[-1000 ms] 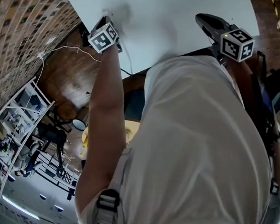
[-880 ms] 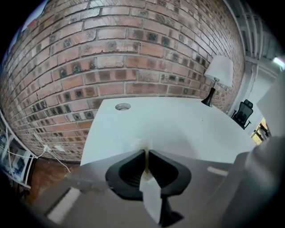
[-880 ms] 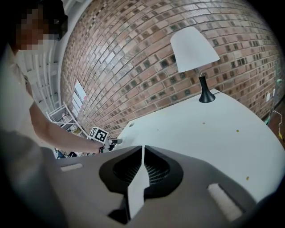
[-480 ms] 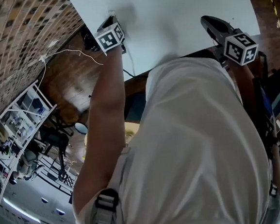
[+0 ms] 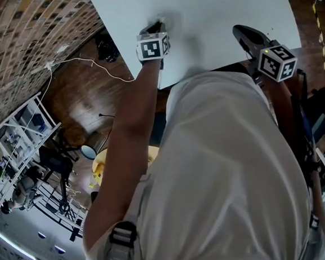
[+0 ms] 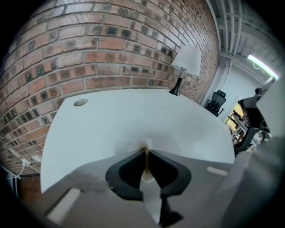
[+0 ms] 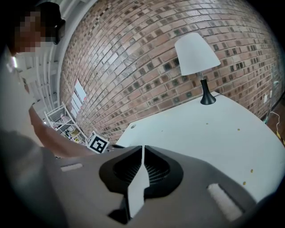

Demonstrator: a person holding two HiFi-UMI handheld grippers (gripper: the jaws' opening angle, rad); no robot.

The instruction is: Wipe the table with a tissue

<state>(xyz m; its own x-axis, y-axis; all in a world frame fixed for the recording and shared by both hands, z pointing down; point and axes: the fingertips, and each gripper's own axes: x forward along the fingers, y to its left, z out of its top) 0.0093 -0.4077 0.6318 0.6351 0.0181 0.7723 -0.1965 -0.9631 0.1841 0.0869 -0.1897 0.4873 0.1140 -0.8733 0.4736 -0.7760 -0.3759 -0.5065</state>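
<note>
Trainee: Where does the tissue [image 6: 144, 144] sit, and what holds it?

Coach: The left gripper [image 6: 145, 155] has its jaws closed on it. A small white wad pokes out past the tips and presses on the white table [image 6: 111, 120], in the near left part of the top. The right gripper [image 7: 142, 153] has its jaws together with nothing between them. It hangs over the near right edge, well apart from the tissue.

Trainee: What makes this stroke a good one?

Coach: Probably steady downward pressure, a firm pinch so the wad does not slip out, and passes that overlap. The jaw tips look very close to the surface, so a flatter angle would likely let the tissue do the rubbing rather than the plastic. The lamp [image 6: 186, 62] at the far end is well clear of the path.

Trainee: What differs from a second ago?

Coach: The left gripper has slid rightward, from the table's left edge in toward the middle. The right gripper is about where it was.
</note>
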